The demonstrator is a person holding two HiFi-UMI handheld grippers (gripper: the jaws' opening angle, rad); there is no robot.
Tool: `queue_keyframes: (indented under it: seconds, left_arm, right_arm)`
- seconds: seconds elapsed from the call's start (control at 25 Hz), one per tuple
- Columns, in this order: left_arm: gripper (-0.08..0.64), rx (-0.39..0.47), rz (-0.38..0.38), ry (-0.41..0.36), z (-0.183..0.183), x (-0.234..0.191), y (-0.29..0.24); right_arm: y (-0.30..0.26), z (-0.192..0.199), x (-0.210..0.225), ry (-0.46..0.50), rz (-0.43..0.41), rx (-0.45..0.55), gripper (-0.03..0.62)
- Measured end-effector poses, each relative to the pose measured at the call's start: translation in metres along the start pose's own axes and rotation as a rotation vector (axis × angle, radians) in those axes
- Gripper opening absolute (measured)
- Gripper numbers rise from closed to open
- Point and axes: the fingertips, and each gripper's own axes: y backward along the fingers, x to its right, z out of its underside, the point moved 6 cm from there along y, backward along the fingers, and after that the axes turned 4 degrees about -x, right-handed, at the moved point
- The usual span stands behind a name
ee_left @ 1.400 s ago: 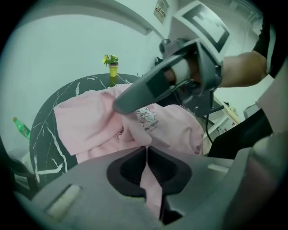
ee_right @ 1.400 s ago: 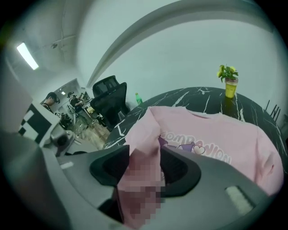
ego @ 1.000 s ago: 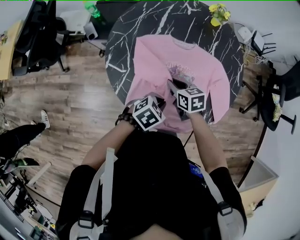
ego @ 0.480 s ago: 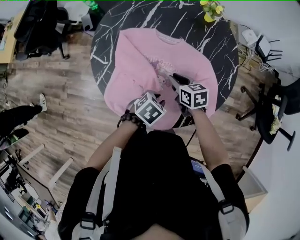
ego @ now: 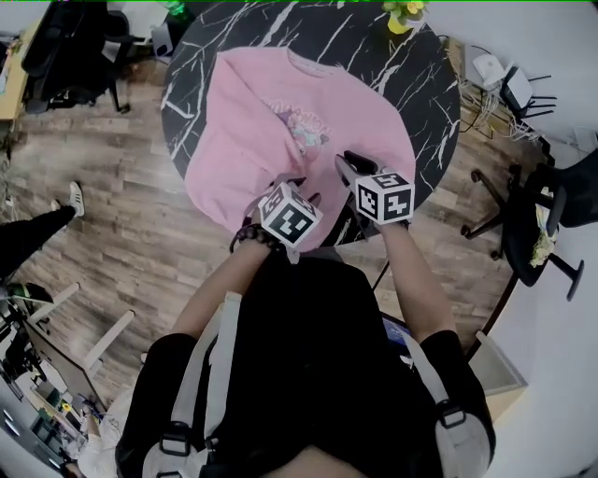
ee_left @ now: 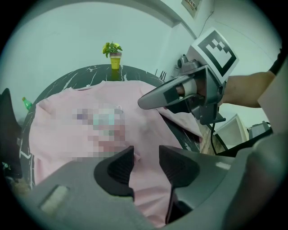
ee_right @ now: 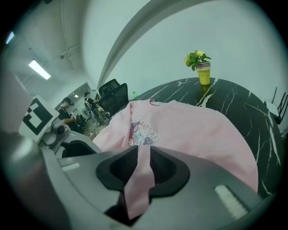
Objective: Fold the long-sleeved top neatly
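The pink long-sleeved top [ego: 271, 121] lies front up on the round black marble table [ego: 425, 93], its left side hanging over the edge. Over the near hem, my left gripper [ego: 297, 189] points steeply down. In the left gripper view its jaws [ee_left: 146, 155] have just been opening and stand apart, with the pink cloth [ee_left: 58, 148] under the gap and neither pad pressing it. My right gripper [ego: 348, 166] is shut on a fold of the top's hem [ee_right: 137, 188], which hangs down between its pads [ee_right: 143, 159]. It also shows in the left gripper view [ee_left: 150, 101].
A yellow pot with a plant [ego: 404, 14] stands at the table's far edge. Office chairs stand at the far left [ego: 75, 47] and at the right [ego: 542, 205]. A person's leg [ego: 28, 233] is on the wooden floor at the left. A green bottle [ee_left: 27, 104] stands beyond the table.
Both grippers have drawn back toward the table's near edge, the right one keeping the hem. The left jaws have come apart. The top now lies flatter and further left.
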Motion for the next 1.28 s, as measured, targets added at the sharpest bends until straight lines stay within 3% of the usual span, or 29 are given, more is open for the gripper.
queue_keyframes:
  seconds: [0.2,0.4,0.56,0.72,1.04,1.28]
  left_arm:
    - [0.192,0.020,-0.021,0.008,0.009,-0.001,0.010]
    - [0.192,0.047,0.010,-0.045,0.011,-0.001,0.024]
    - [0.192,0.046,0.056,-0.156,0.002,0.008,0.027]
    - [0.192,0.033,0.111,-0.276,-0.008,0.027,0.023]
    - [0.192,-0.020,0.233,-0.535,-0.026,0.092,-0.003]
    - [0.190,-0.074,0.296,-0.684,-0.033,0.148,-0.029]
  right_arm:
    - [0.005,0.009,-0.004,0.006,0.016,-0.001,0.094]
    - [0.017,0.020,-0.011,-0.037,0.079,0.029,0.094]
    - [0.038,0.037,-0.014,-0.094,0.167,0.079,0.094]
    - [0.071,0.066,-0.007,-0.211,0.262,0.154,0.094]
    - [0.140,0.164,0.005,-0.482,0.461,0.260,0.094]
    - [0.167,0.226,0.010,-0.637,0.525,0.298,0.094]
